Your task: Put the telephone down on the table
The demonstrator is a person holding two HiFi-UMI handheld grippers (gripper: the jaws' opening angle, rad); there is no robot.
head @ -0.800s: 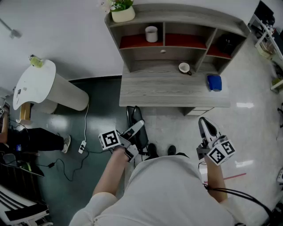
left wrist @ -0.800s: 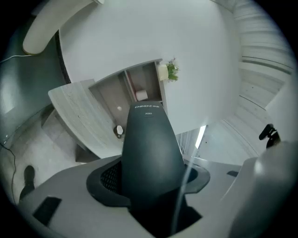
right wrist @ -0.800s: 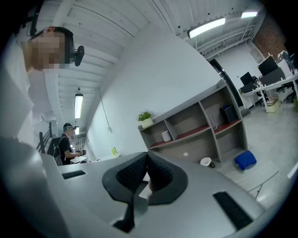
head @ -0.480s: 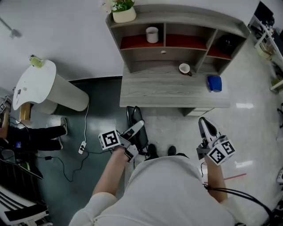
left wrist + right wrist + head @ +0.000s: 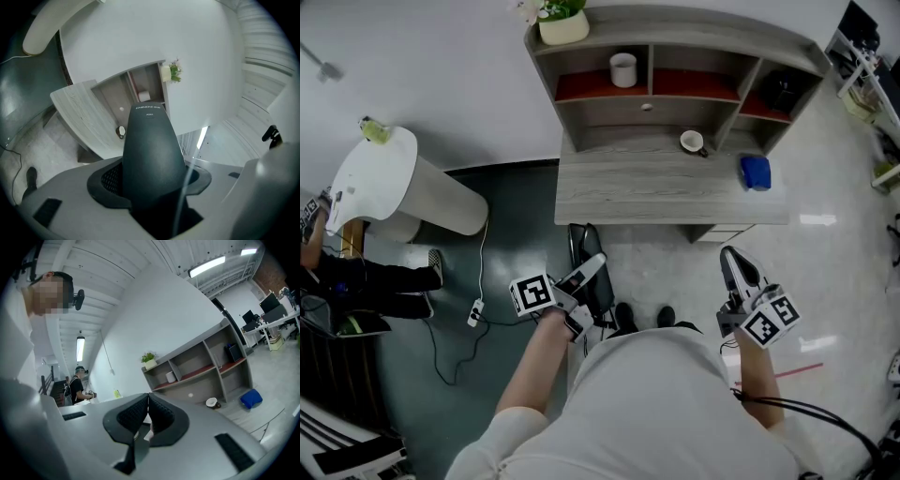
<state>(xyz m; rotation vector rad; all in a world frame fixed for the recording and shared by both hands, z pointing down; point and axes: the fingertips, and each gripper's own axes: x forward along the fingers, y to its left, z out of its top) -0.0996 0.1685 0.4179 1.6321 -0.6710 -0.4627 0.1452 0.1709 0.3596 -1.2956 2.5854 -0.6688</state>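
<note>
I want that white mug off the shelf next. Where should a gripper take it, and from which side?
Probably its round wall, mid-height, coming in from the open front: the white mug stands upright in the left compartment of the shelf, with the top board over it blocking a reach from above.

Setting: lab or test hall with staged office corner. Evidence:
- grey wood-grain surface (image 5: 666, 192) under shelf hutch (image 5: 684, 42)
- potted plant (image 5: 560, 23), white mug (image 5: 623, 70)
- bare white wall (image 5: 441, 75), glossy pale floor (image 5: 825, 272)
- ceiling strip lights (image 5: 206, 266)
- workstations with monitors (image 5: 269, 305) far right
- loose cables (image 5: 478, 309)
- second person (image 5: 77, 386) in background
</note>
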